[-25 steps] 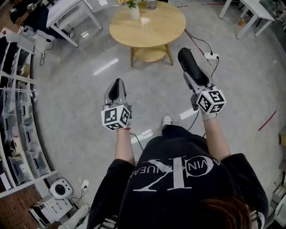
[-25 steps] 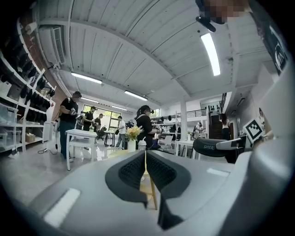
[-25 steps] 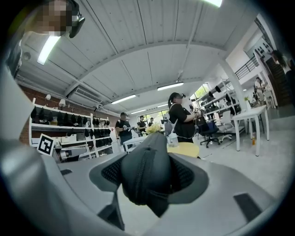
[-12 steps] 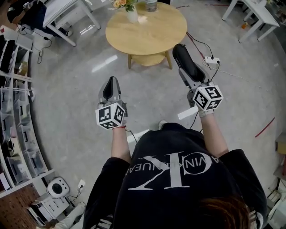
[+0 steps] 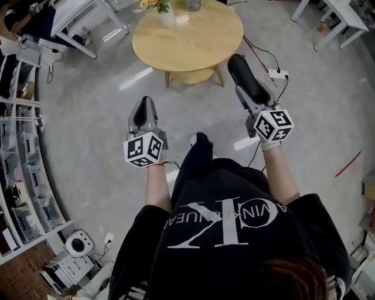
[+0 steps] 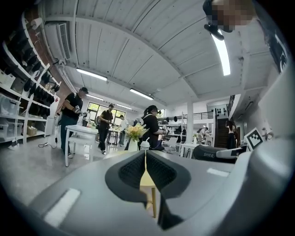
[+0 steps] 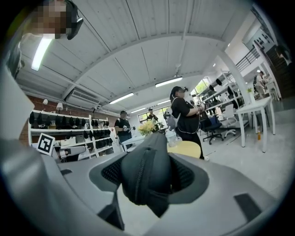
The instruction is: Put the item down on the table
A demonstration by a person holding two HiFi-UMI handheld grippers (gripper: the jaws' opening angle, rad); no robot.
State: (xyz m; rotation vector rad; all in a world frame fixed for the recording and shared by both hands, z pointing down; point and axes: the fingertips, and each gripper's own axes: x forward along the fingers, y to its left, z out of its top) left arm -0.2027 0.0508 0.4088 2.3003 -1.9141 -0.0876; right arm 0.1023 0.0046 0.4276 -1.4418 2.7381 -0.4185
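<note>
My right gripper [image 5: 251, 94] is shut on a black oblong zippered item [image 5: 245, 75], held out level above the floor at the right. In the right gripper view the item [image 7: 146, 177] fills the space between the pads of the gripper [image 7: 152, 174] and hides the fingertips. My left gripper [image 5: 143, 107] is shut with nothing in it; its pads [image 6: 132, 171] meet along a thin slit. The round wooden table [image 5: 199, 41] stands ahead, past both grippers. It carries a white vase of flowers [image 5: 165, 14] at its far edge.
White tables stand at the far left [image 5: 76, 17] and far right [image 5: 340, 16]. Shelving [image 5: 23, 146] lines the left side. A power strip [image 5: 276, 74] and cables lie on the floor by the right gripper. Several people [image 6: 73, 115] stand beyond the table.
The person has stepped forward, one leg now swung out between the arms. The table has shifted slightly left in view. Both grippers keep their state, the right still holding the item.
</note>
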